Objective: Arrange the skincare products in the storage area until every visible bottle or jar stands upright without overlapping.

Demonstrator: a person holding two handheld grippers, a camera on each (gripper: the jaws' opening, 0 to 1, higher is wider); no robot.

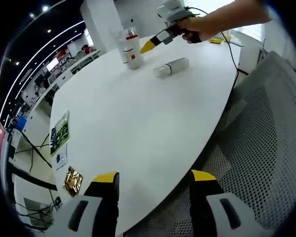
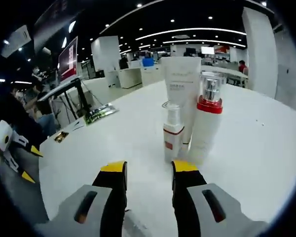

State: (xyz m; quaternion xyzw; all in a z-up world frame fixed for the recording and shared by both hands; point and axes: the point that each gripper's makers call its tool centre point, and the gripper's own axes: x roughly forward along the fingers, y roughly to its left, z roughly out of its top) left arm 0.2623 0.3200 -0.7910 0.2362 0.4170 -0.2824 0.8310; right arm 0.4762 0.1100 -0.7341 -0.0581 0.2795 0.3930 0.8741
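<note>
three upright skincare bottles (image 2: 190, 111) are faced by the right gripper (image 2: 148, 170), jaws parted; one clear bottle (image 1: 170, 67) lies toppled; left gripper (image 1: 153, 180) jaws released over the counter (image 1: 128, 128) edge.

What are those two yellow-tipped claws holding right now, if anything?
Nothing. The left claw is open over the table edge; the right claw is open, short of the upright bottles.

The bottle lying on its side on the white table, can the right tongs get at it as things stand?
Probably yes. In the left gripper view the lying bottle sits apart from the upright bottles, with bare table around it. The right tongs hover close by, nothing between them. They point at the standing group, so they would need turning.
</note>
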